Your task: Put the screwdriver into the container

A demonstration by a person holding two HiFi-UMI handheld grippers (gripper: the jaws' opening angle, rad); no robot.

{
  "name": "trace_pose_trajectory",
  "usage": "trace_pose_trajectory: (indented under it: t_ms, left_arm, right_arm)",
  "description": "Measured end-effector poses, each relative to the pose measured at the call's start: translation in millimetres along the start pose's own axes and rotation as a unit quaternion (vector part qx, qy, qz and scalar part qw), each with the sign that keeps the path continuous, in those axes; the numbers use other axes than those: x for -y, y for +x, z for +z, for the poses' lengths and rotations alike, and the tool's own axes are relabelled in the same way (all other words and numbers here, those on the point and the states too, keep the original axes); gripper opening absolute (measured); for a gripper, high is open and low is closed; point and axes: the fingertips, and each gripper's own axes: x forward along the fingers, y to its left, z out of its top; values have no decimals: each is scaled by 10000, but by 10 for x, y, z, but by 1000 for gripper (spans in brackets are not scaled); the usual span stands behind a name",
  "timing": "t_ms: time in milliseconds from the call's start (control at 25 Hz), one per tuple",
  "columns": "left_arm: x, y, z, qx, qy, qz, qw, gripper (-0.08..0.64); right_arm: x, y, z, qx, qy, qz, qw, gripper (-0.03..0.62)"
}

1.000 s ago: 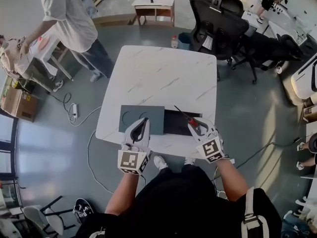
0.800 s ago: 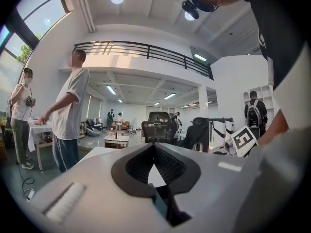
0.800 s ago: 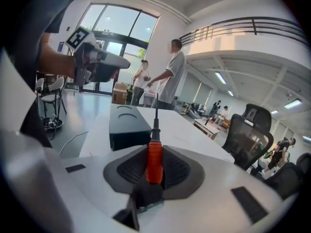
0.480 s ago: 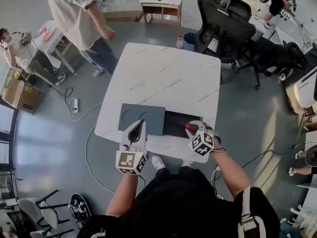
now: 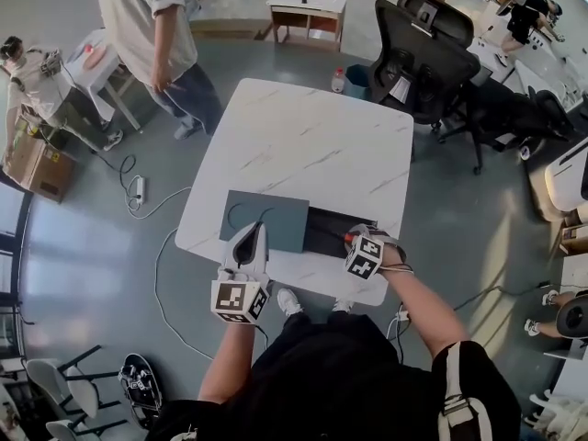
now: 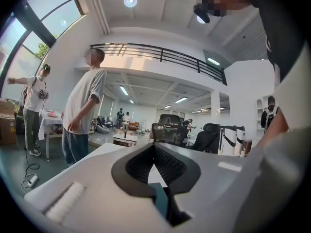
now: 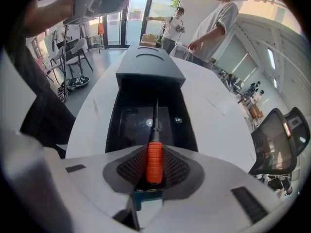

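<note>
Clamps the screwdriver (image 7: 154,159) by its orange handle in the jaws of the right gripper (image 5: 358,242), at 5 o'clock on the desk (image 5: 303,145). Points the shaft toward 12 o'clock in the right gripper view, over the open black container (image 7: 127,130) and at the grey lid (image 5: 266,219). Shows the left gripper (image 5: 250,244) at 7 o'clock, jaws pressed together on nothing, over that lid's near edge.

Orange-handled screwdriver (image 7: 154,161) over open black container (image 7: 127,127)
</note>
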Motion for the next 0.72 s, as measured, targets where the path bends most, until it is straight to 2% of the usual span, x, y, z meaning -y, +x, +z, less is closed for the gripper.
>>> trace_pose_trajectory:
  t_ms: [160, 480, 720]
  left_arm:
    - [-42, -30, -28, -6, -92, 85, 9999, 9]
    - [-96, -64, -33, -29, -104, 168, 9998, 9]
    - [-76, -35, -34, -54, -84, 124, 9999, 9]
  right_arm:
    - [-8, 76, 11, -133, 6, 168, 9998, 98]
    - [-2, 125, 36, -288, -107, 217, 9993, 101]
    - [24, -2, 140, -23, 9, 112, 9999, 146]
